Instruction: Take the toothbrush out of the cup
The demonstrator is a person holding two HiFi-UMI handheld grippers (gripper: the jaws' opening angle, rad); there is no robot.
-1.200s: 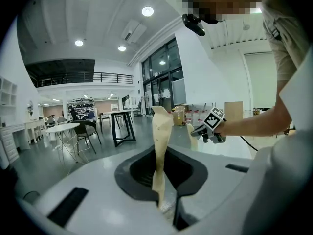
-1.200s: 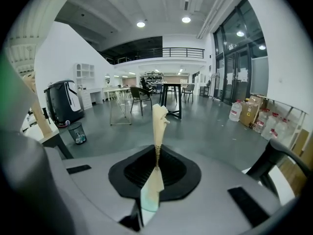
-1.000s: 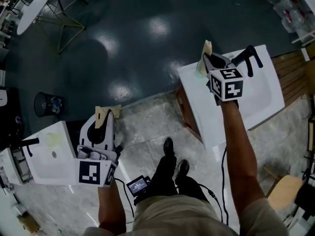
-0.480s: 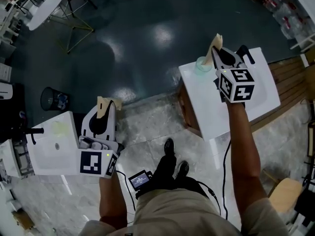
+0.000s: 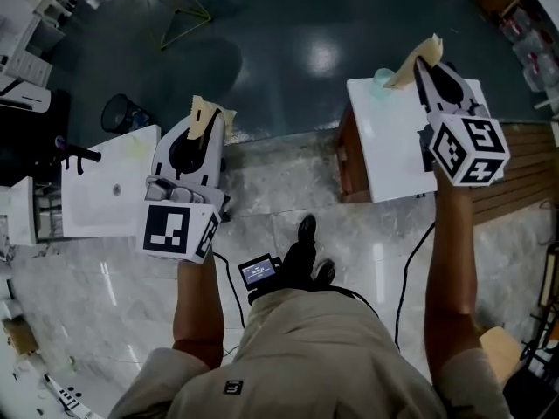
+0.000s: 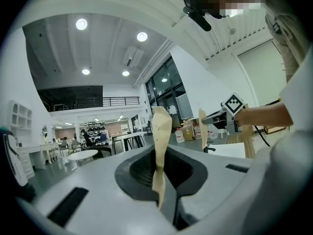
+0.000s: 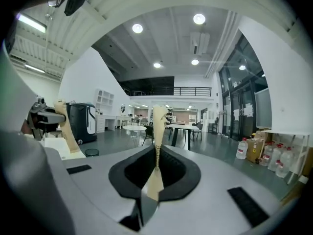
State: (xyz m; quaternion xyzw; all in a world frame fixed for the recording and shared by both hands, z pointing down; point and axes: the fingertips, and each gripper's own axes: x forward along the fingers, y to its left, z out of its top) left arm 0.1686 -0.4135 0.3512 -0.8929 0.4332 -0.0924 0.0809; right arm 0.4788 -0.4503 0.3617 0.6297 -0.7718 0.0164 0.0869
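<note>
Presumably the toothbrush stands in the pale green translucent cup (image 5: 382,78) at the far corner of the white rectangular countertop (image 5: 389,155), though it is too small to make out. Likely light, stiff and slick, it wants pinching on the handle above the rim. Only the head view shows the cup; both gripper views look across the hall. The left gripper (image 5: 210,112) and right gripper (image 5: 421,58) are pressed together, empty.

No legible text, labels or numbers in any view.
</note>
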